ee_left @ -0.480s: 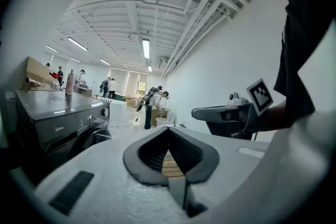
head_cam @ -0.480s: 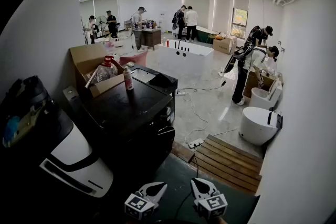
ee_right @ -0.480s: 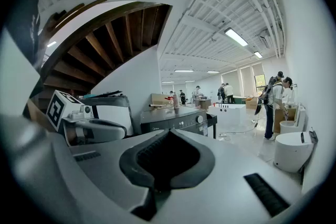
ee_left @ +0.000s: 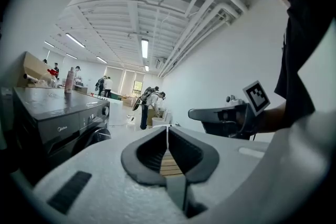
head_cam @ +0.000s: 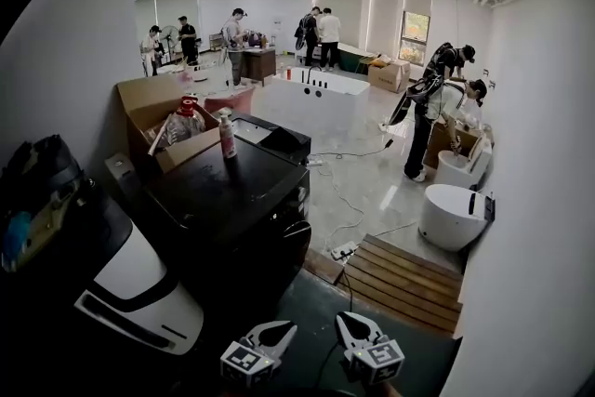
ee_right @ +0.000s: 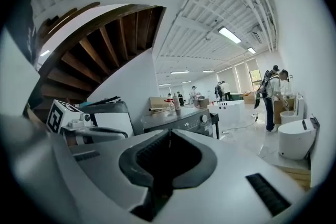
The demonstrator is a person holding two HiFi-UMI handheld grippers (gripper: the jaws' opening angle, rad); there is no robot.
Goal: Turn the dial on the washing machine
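Jaws are shut w/ nothing btwn them on both of yours: left gripper [head_cam: 289,329] and right gripper [head_cam: 345,321], side by side low in head view. 1 black washing machine [head_cam: 232,195] stands ahead-left, well apart from both. Its 1 dial [ee_left: 105,110] sits on the front panel, untouched. 1 pink bottle [head_cam: 227,137] stands upright on top, 1 open cardboard box [head_cam: 149,102] just beside it. 2 white toilets [head_cam: 453,218] at right.

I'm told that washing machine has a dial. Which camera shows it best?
The right gripper view: the dial faces the camera, pale against the dark panel, though small. The left gripper view catches the dial obliquely, from the side. The head view looks down on the washing machine; the dial cannot be made out there.
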